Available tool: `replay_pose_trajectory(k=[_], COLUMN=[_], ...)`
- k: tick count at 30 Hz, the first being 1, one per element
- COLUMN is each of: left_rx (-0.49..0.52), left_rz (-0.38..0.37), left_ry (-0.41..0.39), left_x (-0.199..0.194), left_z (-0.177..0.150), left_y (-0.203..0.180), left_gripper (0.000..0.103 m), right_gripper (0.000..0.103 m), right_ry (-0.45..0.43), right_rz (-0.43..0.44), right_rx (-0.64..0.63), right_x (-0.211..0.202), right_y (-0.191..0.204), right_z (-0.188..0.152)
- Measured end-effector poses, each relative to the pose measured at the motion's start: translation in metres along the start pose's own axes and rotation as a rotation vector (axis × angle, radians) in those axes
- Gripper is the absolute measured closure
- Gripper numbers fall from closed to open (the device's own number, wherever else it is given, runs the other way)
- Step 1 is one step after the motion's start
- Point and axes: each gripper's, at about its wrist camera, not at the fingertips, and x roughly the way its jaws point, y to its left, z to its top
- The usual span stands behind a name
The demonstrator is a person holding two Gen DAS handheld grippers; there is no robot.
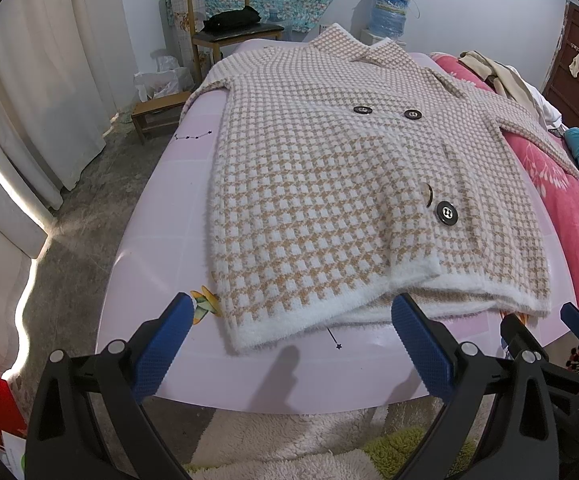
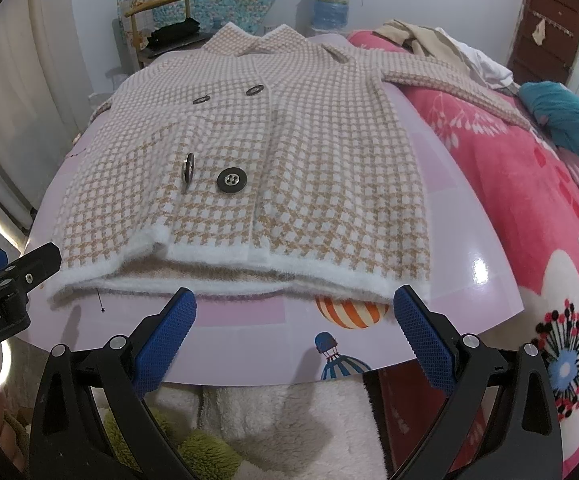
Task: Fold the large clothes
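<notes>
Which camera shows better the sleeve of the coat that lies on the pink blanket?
The right wrist view: the sleeve runs in full across the pink blanket. The left wrist view squeezes it at the picture's edge.

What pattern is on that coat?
The coat is tan-and-white houndstooth check with white fuzzy trim; clearest in the right wrist view.

My left camera looks forward along my left gripper (image 1: 291,316) from low at the near edge of the pink table (image 1: 161,208), facing the coat (image 1: 329,184) close up; my right camera looks the same way along my right gripper (image 2: 294,307), set further right. Both views share the coat's hem, its buttons (image 2: 231,181), the chair (image 1: 225,28) and the far wall; each catches the other gripper at its edge.
</notes>
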Motion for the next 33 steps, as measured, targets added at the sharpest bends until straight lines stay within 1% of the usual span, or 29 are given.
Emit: replay_pose_trajectory(k=[33], left_rx=[0.0], left_rz=[0.003], left_ry=[-0.001], left_x=[-0.0004], left_z=[0.0002], left_y=[0.0006], left_gripper=[0.006], right_gripper=[0.008], right_ry=[0.003], right_rz=[0.0], right_rx=[0.0], right_x=[-0.0017], right_y=[-0.0014], right_z=[0.0025])
